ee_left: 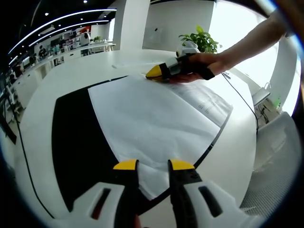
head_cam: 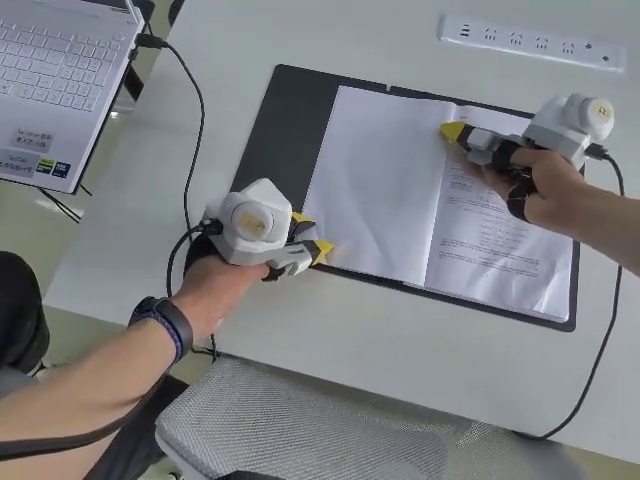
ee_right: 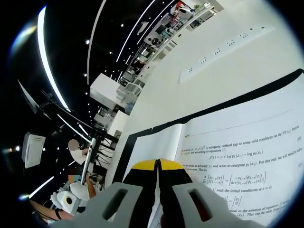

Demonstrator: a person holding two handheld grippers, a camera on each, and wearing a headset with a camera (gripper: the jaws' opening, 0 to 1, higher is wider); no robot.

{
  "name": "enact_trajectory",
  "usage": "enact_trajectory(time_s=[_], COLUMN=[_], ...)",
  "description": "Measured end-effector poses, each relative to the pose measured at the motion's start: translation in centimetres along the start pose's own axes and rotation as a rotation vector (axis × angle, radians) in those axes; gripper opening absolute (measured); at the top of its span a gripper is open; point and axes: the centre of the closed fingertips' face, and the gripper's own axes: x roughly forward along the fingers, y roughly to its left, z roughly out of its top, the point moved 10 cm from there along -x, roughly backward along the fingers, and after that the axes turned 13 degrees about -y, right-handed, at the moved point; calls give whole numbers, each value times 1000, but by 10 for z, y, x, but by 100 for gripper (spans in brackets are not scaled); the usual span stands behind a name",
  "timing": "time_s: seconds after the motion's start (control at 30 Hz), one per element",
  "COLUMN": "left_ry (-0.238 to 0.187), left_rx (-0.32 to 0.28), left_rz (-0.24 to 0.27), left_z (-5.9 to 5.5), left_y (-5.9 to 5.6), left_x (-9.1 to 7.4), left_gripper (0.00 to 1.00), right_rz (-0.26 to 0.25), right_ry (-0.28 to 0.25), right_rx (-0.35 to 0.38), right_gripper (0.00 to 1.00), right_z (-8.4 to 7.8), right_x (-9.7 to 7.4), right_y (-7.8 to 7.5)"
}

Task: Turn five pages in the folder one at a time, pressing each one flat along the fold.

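Head view first. The black folder lies open and flat on the smooth white table. Its left page is blank white paper, and its right page carries fine printed lines. The left gripper, a white plastic body with yellow tips, sits at the folder's lower left, right by the corner of the blank sheet. The right gripper is up at the top of the folder's fold, its yellow point resting on the paper there. A silver laptop lies well off to the folder's left. A long white power strip lies beyond the folder's far edge, and a grey mesh chair seat shows below the table's near edge.

Now the left gripper view. The two yellow-capped jaws stand a little apart with nothing between them, over the near corner of the blank page where it meets the folder's dark cover. Across the sheet, the right gripper rests on the paper at the fold.

Right gripper view. The jaws are pressed together, their yellow caps meeting in one rounded tip over the fold, with printed equations on the page beside them.
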Motion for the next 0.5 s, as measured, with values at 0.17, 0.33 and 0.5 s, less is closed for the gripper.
enact_trajectory(time_s=[0.17,0.33,0.5], left_ry=[-4,-2,-4], left_rx=[-6,-4,-10], left_rz=[1,1,3], left_z=[-1,-2,-4], left_y=[1,2,3], left_x=[0,2,3], left_gripper=[22,23,23], right_rz=[10,31,43], right_ry=[3,22,18], right_rx=[-2,-15,-1], right_gripper=[0,0,0], right_z=[-12,-28,-41], right_x=[-11,-26,-39], right_y=[7,23,30])
